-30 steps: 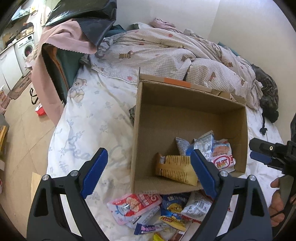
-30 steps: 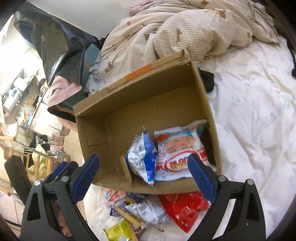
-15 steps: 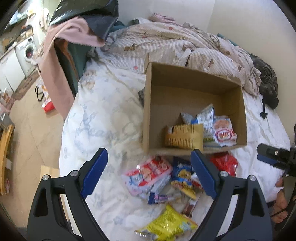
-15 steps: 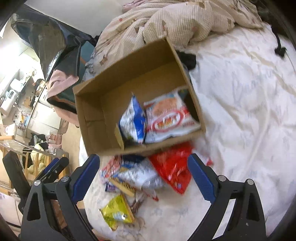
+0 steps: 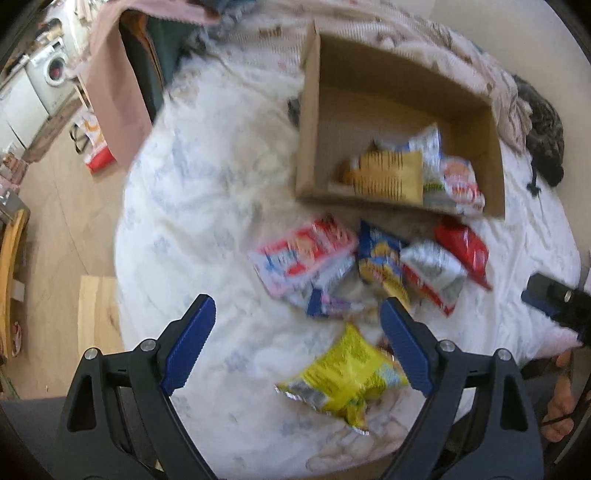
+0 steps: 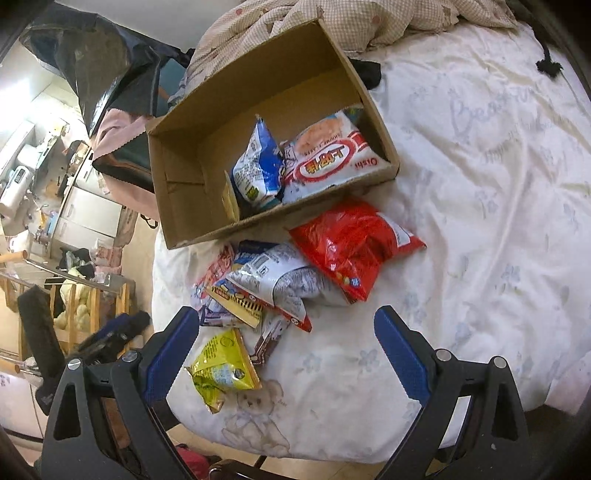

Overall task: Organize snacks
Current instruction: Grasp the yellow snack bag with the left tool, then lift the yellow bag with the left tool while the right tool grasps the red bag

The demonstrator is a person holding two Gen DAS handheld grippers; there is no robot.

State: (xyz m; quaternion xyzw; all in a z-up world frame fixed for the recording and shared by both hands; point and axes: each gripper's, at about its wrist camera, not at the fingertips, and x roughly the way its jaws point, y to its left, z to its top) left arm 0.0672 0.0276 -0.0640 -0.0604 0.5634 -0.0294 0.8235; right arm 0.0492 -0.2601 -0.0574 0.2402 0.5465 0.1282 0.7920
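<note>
An open cardboard box (image 5: pixel 373 62) (image 6: pixel 184 229) sits on the bed and holds three snack packets: a tan striped one (image 5: pixel 391 177), a blue-white one (image 6: pixel 256 162) and a white-red one (image 6: pixel 328 155). Loose packets lie in front of it: a red bag (image 6: pixel 351 240) (image 5: pixel 463 249), a silver bag (image 6: pixel 273 277), a pink-red pack (image 5: pixel 299 254) and a yellow bag (image 5: pixel 343 376) (image 6: pixel 221 369). My left gripper (image 5: pixel 295 343) is open and empty above the pile. My right gripper (image 6: pixel 286 354) is open and empty near the yellow bag.
A white flower-print bedsheet (image 6: pixel 480 184) covers the bed, whose edge is close below both grippers. A checked duvet (image 6: pixel 369 22) is bunched behind the box. A pink cloth over a chair (image 5: pixel 110 74) and the wooden floor (image 5: pixel 55 221) lie to the left.
Both grippers have pulled back and up from the box toward the bed's near edge. The whole pile of loose packets is now in view. Both stay open.
</note>
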